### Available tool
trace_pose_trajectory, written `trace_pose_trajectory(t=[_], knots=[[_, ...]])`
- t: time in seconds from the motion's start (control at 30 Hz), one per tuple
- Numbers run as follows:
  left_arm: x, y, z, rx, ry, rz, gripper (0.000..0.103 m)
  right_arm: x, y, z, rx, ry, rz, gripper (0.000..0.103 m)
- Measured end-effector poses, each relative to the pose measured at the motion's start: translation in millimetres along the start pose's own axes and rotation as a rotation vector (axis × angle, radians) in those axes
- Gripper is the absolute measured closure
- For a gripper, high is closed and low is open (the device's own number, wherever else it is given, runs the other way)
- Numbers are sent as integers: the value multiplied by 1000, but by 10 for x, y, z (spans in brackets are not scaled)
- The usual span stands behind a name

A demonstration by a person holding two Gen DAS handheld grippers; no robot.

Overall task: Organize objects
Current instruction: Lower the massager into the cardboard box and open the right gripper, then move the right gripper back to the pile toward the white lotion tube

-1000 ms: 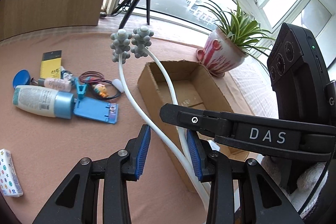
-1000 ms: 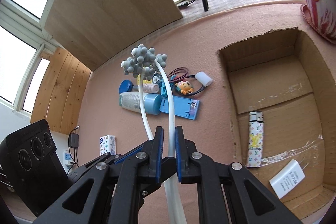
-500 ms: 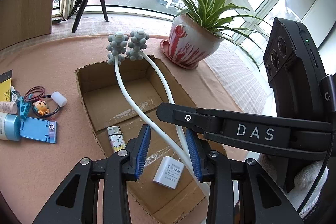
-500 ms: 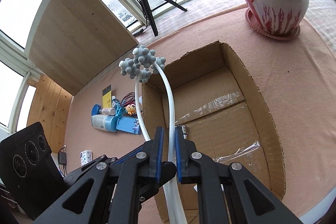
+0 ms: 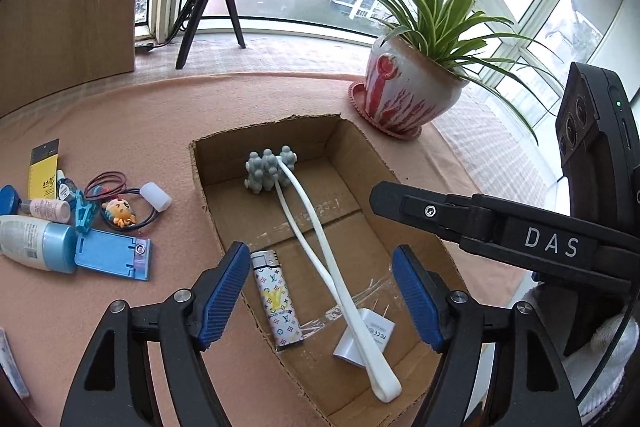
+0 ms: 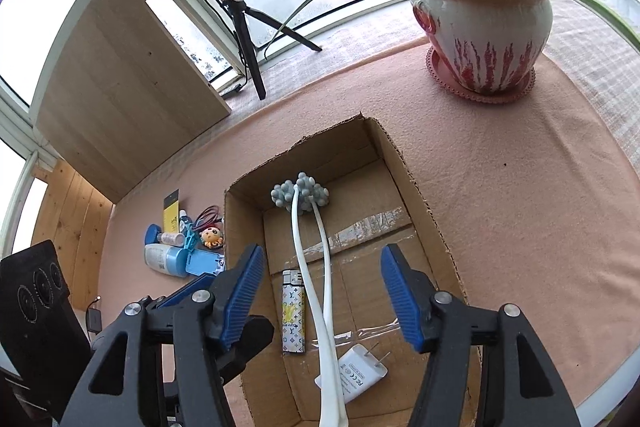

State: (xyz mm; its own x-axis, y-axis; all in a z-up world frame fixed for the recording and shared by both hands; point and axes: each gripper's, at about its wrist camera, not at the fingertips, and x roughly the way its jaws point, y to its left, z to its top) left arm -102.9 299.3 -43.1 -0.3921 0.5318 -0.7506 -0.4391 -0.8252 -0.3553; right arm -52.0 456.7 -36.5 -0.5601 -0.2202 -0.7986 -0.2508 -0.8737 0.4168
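The white two-pronged massager with grey knobbly heads [image 5: 308,239] is seen lying in the open cardboard box [image 5: 200,179], across a white plug adapter [image 5: 366,339]. At its nine o'clock a patterned lighter [image 5: 276,303] is laid. Both the left hand-held gripper [image 5: 320,301] and the right hand-held gripper [image 6: 322,301] are opening, nothing pressed by their pads.

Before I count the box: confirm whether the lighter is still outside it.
No, the lighter lies inside the cardboard box, beside the white massager.

matt corrugated cardboard box [image 5: 362,143], fuzzy cloth table cover [image 5: 132,115], seemingly glossy plastic massager [image 5: 320,259]
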Motion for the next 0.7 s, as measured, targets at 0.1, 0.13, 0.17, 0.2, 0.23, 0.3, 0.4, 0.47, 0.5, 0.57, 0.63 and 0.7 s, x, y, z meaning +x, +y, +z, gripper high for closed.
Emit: trace_pose_trajectory(t=[0.1,0.13,0.17,0.2,0.23,0.3,0.4,0.47,0.5,0.57,0.63,0.7], knots=[[-70,73,-49,-6,3,14,25,24,24,-16,3,0,5,46],[-93,107,-62,-9,2,19,25,30,38,-20,1,1,3,45],[-121,144,-77,-12,1,24,25,36,64,-37,-5,0,0,45],[-149,185,-96,-16,2,28,25,39,92,-45,-14,-3,-3,45],[-178,227,-114,-22,2,33,25,42,126,-54,-25,-7,-6,46],[-246,332,-152,-38,-1,48,25,63,204,-76,-50,-11,-5,46],[-344,511,-212,-71,-3,78,25,116,339,-109,-85,-7,2,46],[-423,645,-265,-92,-2,95,25,143,423,-138,-98,-22,13,46],[-460,721,-297,-101,-1,106,25,154,460,-151,-102,-31,23,46],[-538,878,-362,-125,1,130,25,177,531,-179,-103,-42,46,46],[-615,1050,-430,-154,3,153,25,206,604,-198,-103,-50,64,46],[-697,1228,-503,-182,2,179,25,241,687,-206,-113,-50,76,46]])
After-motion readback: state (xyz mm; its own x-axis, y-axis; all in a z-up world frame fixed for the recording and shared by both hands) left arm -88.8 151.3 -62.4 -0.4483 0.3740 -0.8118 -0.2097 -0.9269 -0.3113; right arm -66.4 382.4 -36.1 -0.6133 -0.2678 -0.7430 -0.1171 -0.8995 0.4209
